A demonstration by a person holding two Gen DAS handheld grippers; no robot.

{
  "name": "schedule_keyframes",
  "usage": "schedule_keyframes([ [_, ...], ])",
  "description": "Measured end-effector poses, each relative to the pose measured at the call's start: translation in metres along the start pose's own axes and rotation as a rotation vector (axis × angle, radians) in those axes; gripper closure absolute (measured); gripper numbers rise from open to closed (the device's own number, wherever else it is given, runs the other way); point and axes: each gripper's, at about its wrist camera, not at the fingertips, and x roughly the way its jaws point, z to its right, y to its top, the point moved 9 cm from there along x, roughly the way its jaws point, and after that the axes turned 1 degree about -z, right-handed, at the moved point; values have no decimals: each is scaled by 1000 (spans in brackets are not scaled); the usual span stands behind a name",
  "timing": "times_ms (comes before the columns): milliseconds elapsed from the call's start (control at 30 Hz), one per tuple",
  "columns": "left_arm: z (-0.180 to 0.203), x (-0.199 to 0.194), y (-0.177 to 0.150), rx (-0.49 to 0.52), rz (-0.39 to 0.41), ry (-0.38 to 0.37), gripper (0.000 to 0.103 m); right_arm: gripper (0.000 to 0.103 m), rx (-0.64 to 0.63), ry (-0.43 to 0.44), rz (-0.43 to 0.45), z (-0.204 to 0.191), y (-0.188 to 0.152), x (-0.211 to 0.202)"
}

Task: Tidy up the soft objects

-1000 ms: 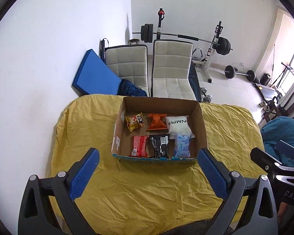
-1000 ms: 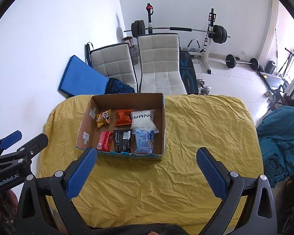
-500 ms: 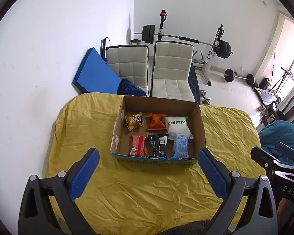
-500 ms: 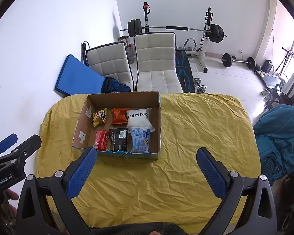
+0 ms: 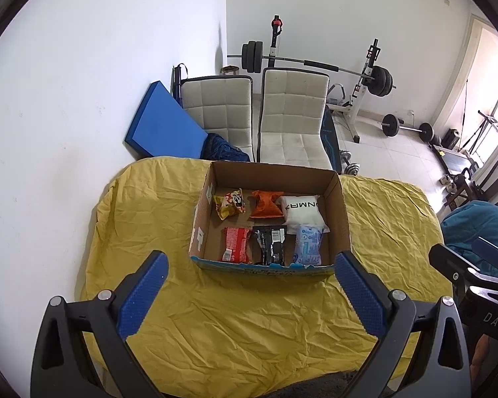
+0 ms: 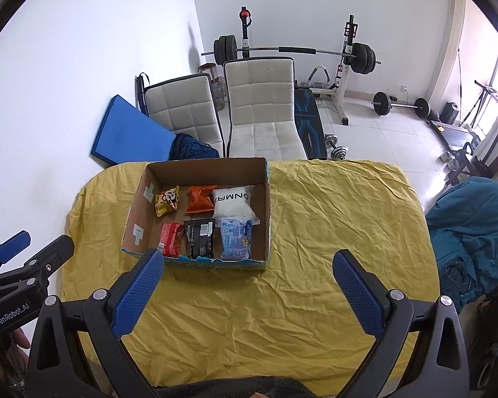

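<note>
Snack packets lie in two rows inside the cardboard box, which sits toward the far left part of the yellow cloth-covered table. Left gripper and right gripper hover above the table's near edge, both with jaws spread wide and holding nothing.

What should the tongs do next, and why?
Probably nothing more than easing both away. All six soft packets already lie in two neat rows inside the cardboard box, the yellow cloth around it is bare, and the left tongs and right tongs are open and empty.
</note>
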Motion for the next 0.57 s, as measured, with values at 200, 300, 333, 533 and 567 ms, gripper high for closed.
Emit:
schedule_keyframes([
  [200,5,-3,2,13,4,-15,0,0,7,-12,3,0,-2,-2],
  [300,8,-3,3,19,4,-27,0,0,14,-21,4,1,-3,-4],
  [333,10,-3,3,22,3,-30,0,0,18,-22,5,2,-3,-5],
  [533,13,-9,6,38,33,-33,0,0,33,-37,21,5,-2,-12],
  [567,13,-10,7,35,36,-33,0,0,34,-37,23,5,-2,-13],
])
